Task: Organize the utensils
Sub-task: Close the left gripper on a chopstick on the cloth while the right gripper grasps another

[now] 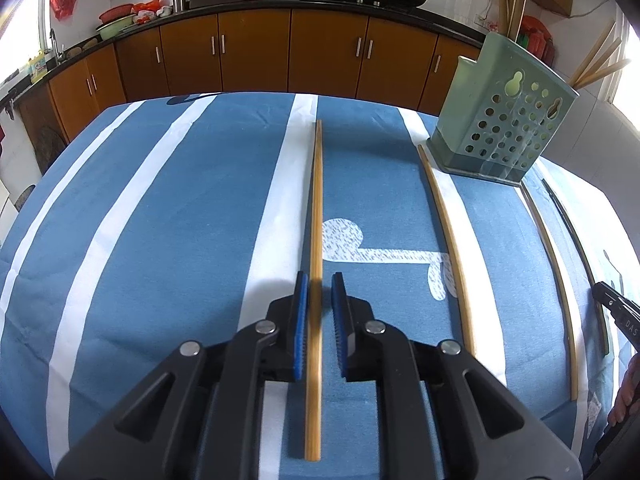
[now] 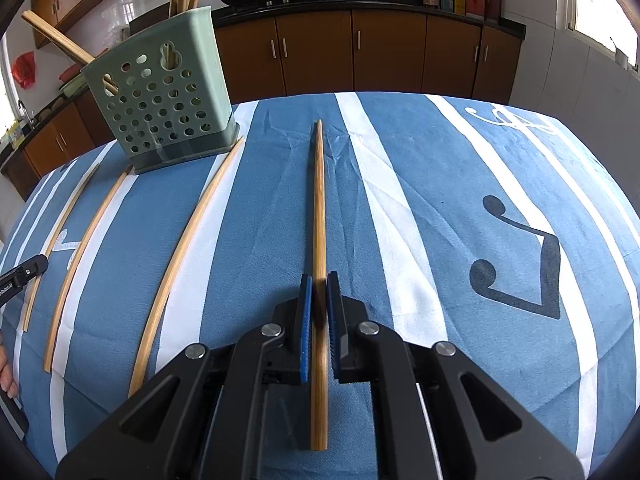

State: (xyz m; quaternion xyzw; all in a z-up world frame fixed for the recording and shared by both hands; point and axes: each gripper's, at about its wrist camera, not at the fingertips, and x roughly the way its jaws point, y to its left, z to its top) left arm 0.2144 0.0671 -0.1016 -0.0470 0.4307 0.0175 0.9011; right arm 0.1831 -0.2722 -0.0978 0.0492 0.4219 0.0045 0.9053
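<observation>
Lying lengthwise between the left gripper's (image 1: 320, 280) blue pads, a bamboo chopstick (image 1: 318, 208) rests on the blue striped cloth (image 1: 180, 220); the jaws stand slightly released, with a gap showing on the right side, so it looks freed rather than pinched. Over in the right wrist view, the right gripper (image 2: 319, 280) is clenched on a second chopstick (image 2: 319, 200), its pads pressing both sides, likely ready to lift it. Ahead and to the left of those fingers stands the green perforated holder (image 2: 160, 108), already bearing several chopsticks upright, which seems the destination. 3 more chopsticks (image 2: 188, 256) lie on the cloth left of the right fingers, roughly parallel, probably awaiting collection.
</observation>
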